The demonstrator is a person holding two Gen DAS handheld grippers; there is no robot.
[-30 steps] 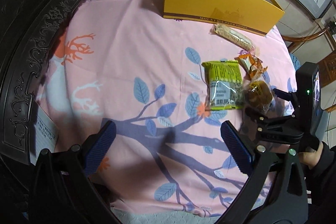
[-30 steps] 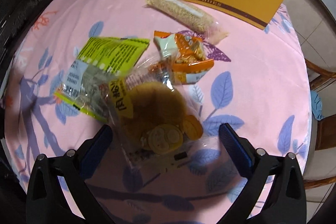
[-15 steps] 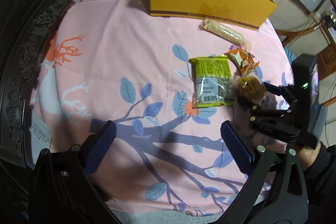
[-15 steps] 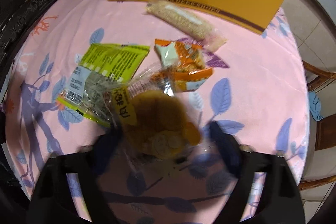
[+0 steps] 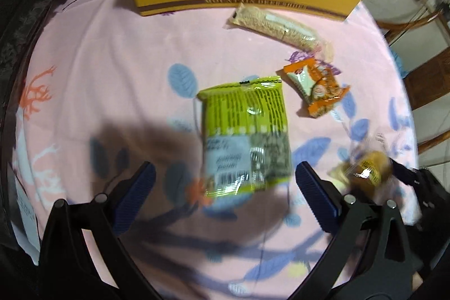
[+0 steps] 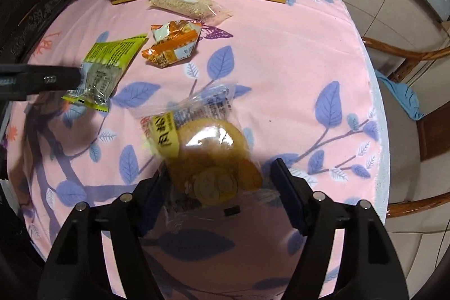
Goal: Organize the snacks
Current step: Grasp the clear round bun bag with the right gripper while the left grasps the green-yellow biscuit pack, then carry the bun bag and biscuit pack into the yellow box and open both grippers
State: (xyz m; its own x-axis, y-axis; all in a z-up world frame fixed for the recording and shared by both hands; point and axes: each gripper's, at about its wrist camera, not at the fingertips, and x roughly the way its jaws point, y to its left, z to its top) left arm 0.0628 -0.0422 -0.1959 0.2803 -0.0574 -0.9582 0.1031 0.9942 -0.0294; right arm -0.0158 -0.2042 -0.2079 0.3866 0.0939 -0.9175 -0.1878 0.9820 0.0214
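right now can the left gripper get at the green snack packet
Probably yes. The left gripper is open, and the green snack packet lies flat on the pink cloth just ahead, between its fingers' line, with nothing on top. The orange packet sits apart to one side.

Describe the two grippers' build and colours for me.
Both match: the left gripper and right gripper are black plastic scissor-style frames with silver rivets at the joints. Each finger ends in a dark blue ribbed pad. No cables or sleeves are visible. Small pale lettering on the left gripper's side, seen from the right wrist, is unreadable.
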